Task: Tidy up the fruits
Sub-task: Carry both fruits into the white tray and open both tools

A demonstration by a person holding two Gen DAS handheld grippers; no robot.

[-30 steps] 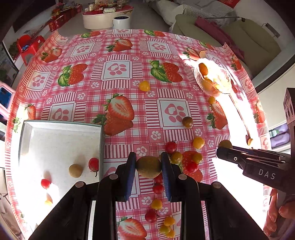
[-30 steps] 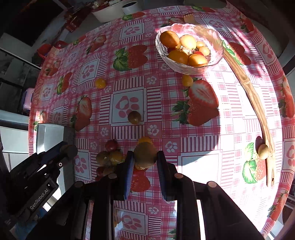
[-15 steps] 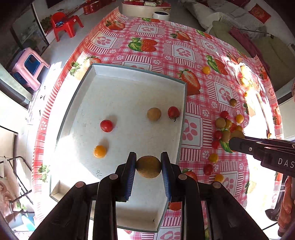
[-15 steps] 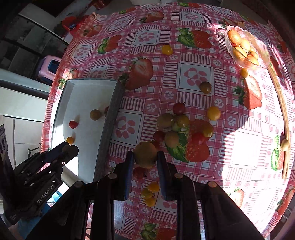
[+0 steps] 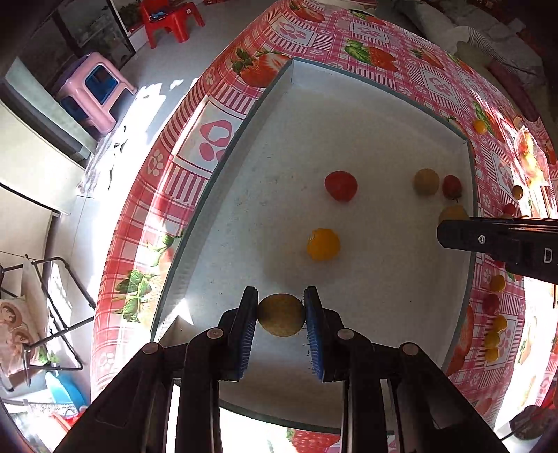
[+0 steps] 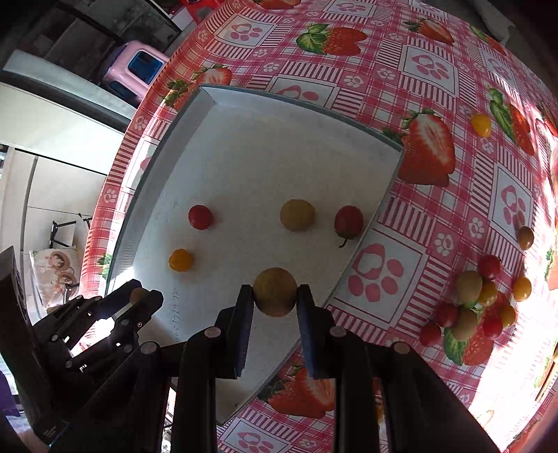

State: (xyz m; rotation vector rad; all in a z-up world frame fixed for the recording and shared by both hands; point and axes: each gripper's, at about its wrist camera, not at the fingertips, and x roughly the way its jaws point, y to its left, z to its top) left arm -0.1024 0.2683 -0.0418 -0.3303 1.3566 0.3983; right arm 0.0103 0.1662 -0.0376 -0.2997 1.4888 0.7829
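While both hands hang over the white tray, each carries a fruit ready to set down. The left gripper has its fingers closed partway around a yellow-green fruit, pads pressing its sides, low over the tray's near end. The right gripper pinches a similar brownish-yellow fruit the same way, above the tray's edge nearest the loose pile. Holding them across the middle, pointing steeply down, looks meant for a gentle release so the round things do not roll.

Already in the tray lie a red tomato, an orange one, a pale yellow fruit and a stemmed red tomato, well spread, which suggests the tray is where the sorting goes. A cluster of small fruits waits on the tabletop, covered by a pink checked cloth printed with strawberries. Strong sun falls across it. Beyond the table's edge stand a pink stool and a red plastic chair on a grey floor.
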